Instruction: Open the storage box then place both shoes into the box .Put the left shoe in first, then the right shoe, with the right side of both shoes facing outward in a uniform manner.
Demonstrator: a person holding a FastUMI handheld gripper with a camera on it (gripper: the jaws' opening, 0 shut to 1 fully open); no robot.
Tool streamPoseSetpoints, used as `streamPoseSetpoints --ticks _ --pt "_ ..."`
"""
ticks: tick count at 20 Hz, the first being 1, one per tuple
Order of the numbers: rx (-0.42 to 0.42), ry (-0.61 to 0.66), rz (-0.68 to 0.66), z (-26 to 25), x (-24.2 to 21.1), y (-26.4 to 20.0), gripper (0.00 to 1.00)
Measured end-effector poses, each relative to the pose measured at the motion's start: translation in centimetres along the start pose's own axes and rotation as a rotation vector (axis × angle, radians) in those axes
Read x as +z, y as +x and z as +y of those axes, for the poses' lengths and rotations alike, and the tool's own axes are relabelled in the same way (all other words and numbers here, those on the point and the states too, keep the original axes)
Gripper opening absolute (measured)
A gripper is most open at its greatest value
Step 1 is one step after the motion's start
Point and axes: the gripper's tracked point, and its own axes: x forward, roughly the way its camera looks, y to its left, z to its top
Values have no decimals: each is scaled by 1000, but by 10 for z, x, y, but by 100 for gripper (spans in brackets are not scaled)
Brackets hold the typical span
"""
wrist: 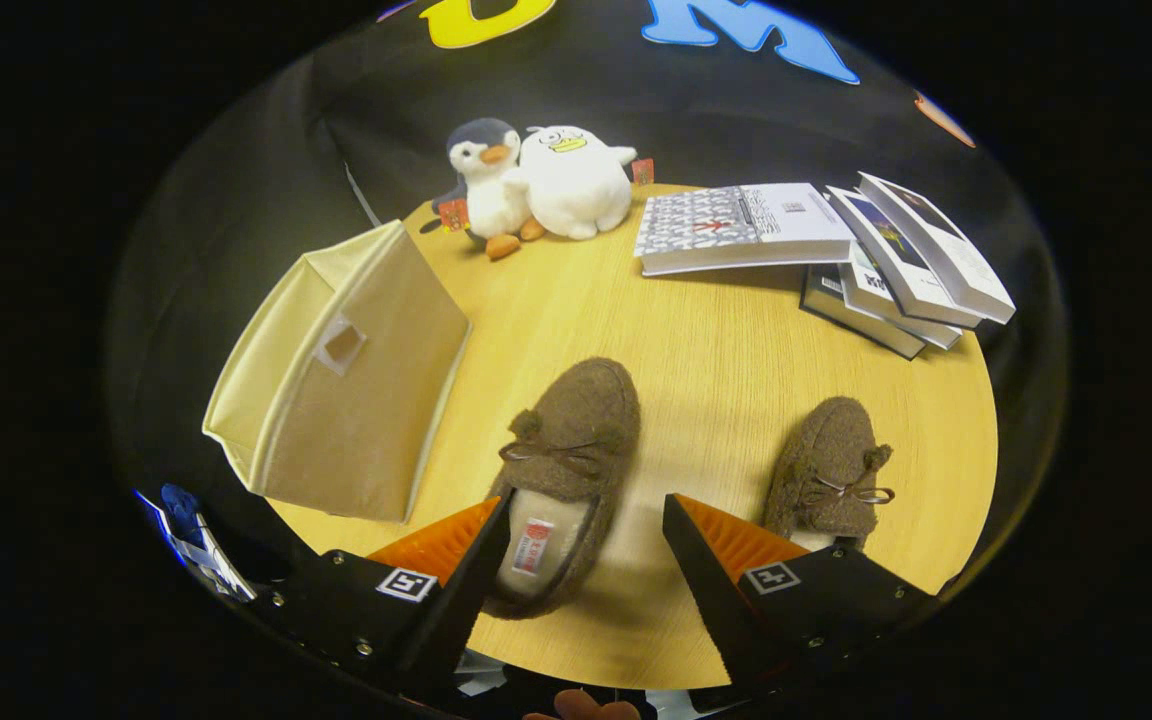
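A beige fabric storage box (341,385) stands on the round wooden table (726,340), to the left of and beyond my fingers, its lid closed and a small window tab on its near side. A brown fuzzy shoe (561,470) with a bow lies just ahead, its heel end between my fingers and close to the left finger. The second brown shoe (829,470) lies to the right, just beyond the right finger. My gripper (586,520) hovers above the table, open, with neither finger pressing on anything.
Two plush toys, a penguin (486,185) and a white bird (573,180), sit at the table's far edge. A pile of books (826,245) lies at the far right. Bare tabletop stretches between the shoes and the books.
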Motion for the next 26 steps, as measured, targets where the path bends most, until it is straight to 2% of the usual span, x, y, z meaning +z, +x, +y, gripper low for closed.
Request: streamPoseSetpoints --ticks 6,8,9,10,11,13,14,16,21,26 --pt "-20 20 101 -9 -9 47 96" --pt "-35 47 138 -10 -11 56 90" --pt "-14 77 155 -5 -12 59 76" --pt "8 103 162 -2 -8 56 75" --pt "-15 131 173 -6 -11 59 54" --pt "-7 174 192 -4 -14 62 12" --pt "-9 162 191 -4 -12 62 12" --pt "-48 160 192 -11 -10 54 1" --pt "-22 188 157 -14 13 21 1" --pt "17 178 76 3 58 -38 1"
